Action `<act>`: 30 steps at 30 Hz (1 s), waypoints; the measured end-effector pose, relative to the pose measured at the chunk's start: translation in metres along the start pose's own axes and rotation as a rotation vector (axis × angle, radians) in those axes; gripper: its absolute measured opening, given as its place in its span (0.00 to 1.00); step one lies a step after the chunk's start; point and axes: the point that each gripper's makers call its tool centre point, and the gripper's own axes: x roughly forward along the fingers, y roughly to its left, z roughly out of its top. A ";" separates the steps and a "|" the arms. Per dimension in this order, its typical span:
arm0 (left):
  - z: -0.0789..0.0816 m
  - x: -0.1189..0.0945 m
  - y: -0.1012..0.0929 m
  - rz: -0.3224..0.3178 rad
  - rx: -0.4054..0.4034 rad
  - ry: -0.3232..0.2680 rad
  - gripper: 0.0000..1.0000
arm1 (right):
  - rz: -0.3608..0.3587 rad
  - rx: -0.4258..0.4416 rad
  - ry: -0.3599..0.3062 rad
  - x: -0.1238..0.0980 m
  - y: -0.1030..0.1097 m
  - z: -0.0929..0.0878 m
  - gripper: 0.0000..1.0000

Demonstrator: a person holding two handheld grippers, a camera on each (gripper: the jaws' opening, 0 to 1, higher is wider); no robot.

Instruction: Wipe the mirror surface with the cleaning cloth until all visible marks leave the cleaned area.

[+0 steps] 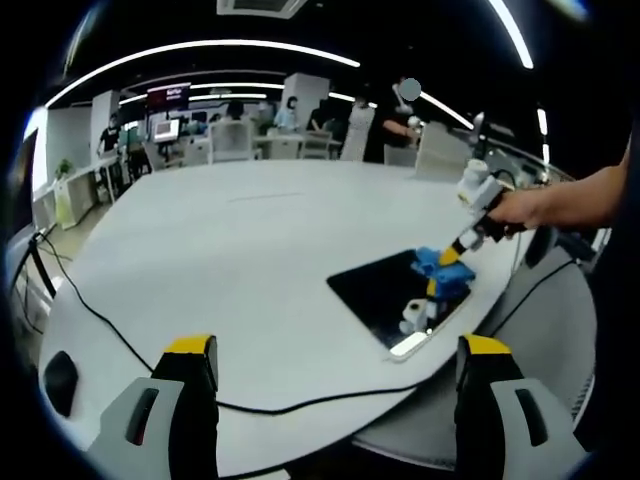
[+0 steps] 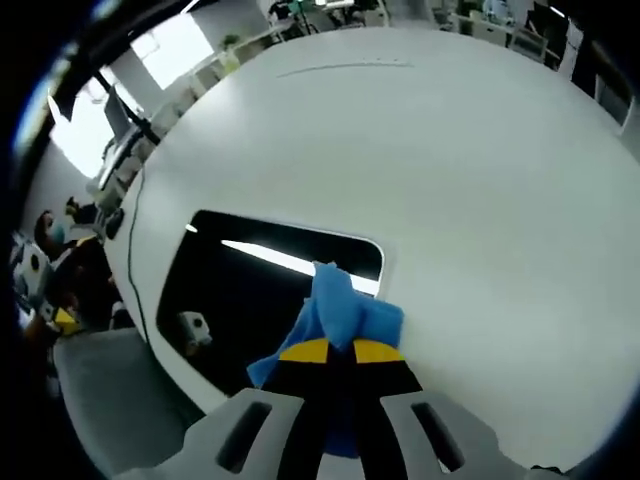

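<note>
Mirror [image 1: 392, 290] lying flat at right of frame, near edge of white surface [image 1: 250, 260]. Blue cloth [image 2: 340, 310] pinched in right claw [image 2: 337, 352], on glass. Left claw [image 1: 338, 385] spread, empty. Best kept flat, overlapping strokes, off the rim.
</note>
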 end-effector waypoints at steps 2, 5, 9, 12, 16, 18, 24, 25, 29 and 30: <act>0.000 0.000 0.002 0.003 0.000 -0.002 1.00 | 0.005 0.009 0.002 -0.001 0.002 -0.003 0.01; 0.000 0.000 0.003 0.003 0.004 0.000 1.00 | 0.009 0.044 0.008 -0.003 0.004 -0.008 0.01; -0.001 0.000 0.003 0.000 0.017 0.005 1.00 | 0.007 0.042 0.010 -0.004 0.006 -0.013 0.01; -0.001 -0.001 0.003 0.000 0.022 0.006 1.00 | 0.008 0.041 0.010 -0.006 0.008 -0.020 0.01; -0.002 -0.003 0.005 -0.002 0.022 0.008 1.00 | 0.016 0.046 0.007 -0.009 0.010 -0.027 0.01; -0.003 -0.004 0.006 -0.001 0.022 0.010 1.00 | 0.021 0.059 0.003 -0.010 0.010 -0.031 0.01; -0.001 -0.006 0.006 -0.003 0.025 0.011 1.00 | 0.026 0.079 -0.002 -0.012 0.012 -0.036 0.01; -0.001 -0.006 0.006 -0.004 0.026 0.012 1.00 | 0.024 0.077 -0.002 -0.012 0.012 -0.036 0.01; -0.001 -0.005 0.005 -0.011 0.027 0.014 1.00 | 0.015 0.078 0.005 -0.011 0.012 -0.036 0.01; 0.000 -0.005 0.005 -0.012 0.028 0.013 1.00 | 0.012 0.073 0.006 -0.011 0.013 -0.036 0.02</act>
